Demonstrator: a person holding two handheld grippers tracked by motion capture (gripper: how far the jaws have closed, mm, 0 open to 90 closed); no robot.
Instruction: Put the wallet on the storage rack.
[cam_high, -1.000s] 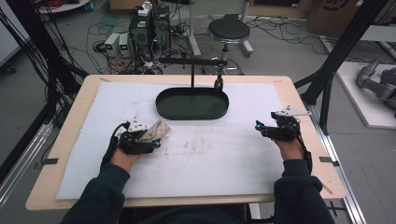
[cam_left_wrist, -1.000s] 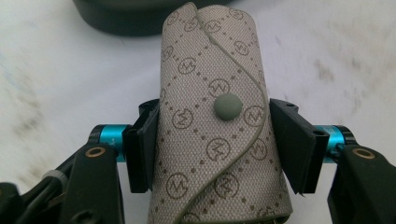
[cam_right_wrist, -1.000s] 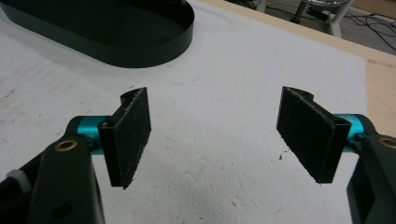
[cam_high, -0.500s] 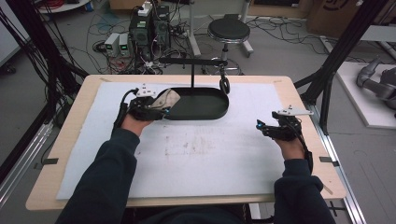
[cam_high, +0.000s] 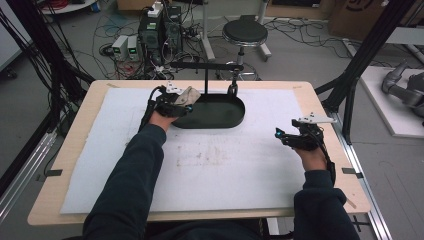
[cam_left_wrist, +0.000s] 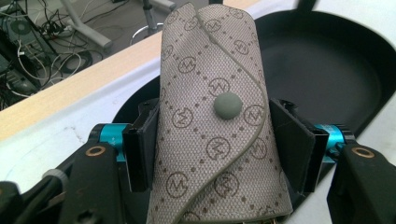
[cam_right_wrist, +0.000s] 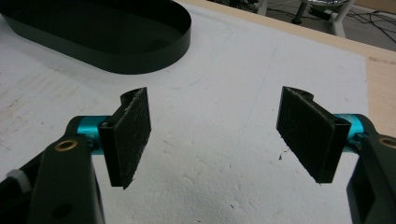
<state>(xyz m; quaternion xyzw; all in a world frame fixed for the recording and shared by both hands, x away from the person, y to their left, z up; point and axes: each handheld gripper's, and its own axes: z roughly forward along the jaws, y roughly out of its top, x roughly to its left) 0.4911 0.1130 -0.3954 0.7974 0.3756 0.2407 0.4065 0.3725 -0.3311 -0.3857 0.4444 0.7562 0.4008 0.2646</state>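
Over tray (cam_left_wrist: 355, 70), pouch (cam_left_wrist: 215, 130) between left gripper (cam_left_wrist: 219, 140) jaws

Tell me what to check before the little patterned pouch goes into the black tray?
1. Grip: the left gripper has both jaws pressed on the beige patterned fabric pouch with a grey snap button. Ok.
2. Position: pouch over the left end of the black oval tray. Ok.
3. Landing spot: the tray floor seen behind the pouch looks bare. Ok.
4. Right gripper: jaws apart, holding nothing, over the white foam mat, away from the tray. Ok.
5. Height above the tray floor: cannot tell.
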